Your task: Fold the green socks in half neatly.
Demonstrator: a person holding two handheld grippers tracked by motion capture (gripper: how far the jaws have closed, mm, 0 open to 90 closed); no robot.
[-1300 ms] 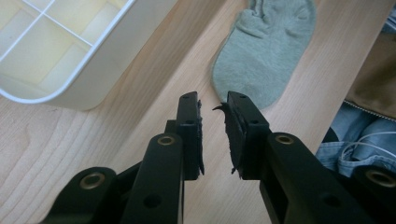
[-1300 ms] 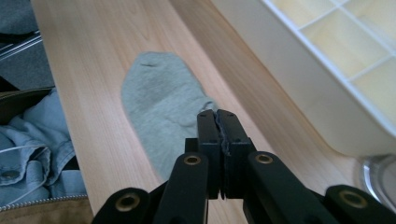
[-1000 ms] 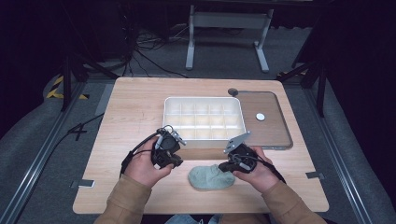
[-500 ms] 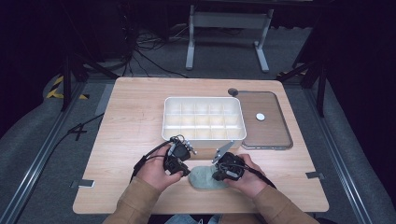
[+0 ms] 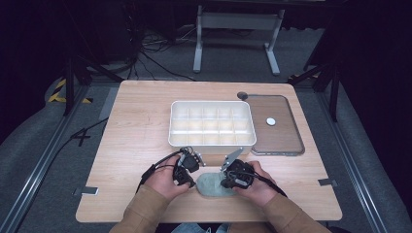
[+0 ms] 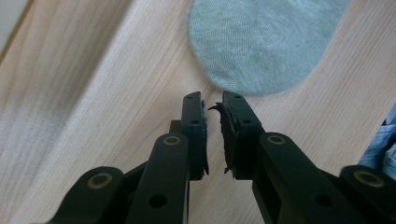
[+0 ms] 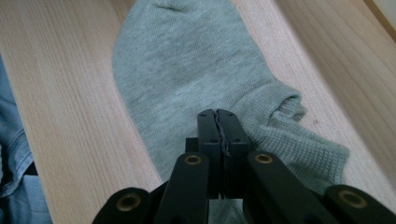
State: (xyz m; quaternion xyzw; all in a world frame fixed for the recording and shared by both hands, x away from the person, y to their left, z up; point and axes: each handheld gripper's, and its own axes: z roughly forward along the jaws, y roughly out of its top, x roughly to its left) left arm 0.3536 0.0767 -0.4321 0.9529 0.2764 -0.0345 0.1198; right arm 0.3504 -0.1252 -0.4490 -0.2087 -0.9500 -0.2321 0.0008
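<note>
Grey-green ankle sock [image 5: 212, 184] flat at surface [image 5: 136, 131] front edge, between both grippers; left gripper [image 6: 213, 100] jaws narrowly apart just off its toe, right gripper [image 7: 217, 114] jaws closed empty over its cuff.

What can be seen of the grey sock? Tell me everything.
The grey sock is a short ankle sock of fine knit, its cuff ribbed and rumpled. It lies flat on the wooden table, near its front edge, between the two hands. The right claw, jaws closed, sits over it near the cuff; whether it pinches cloth is unclear. The left claw, slightly open, stops short of the rounded toe end.
</note>
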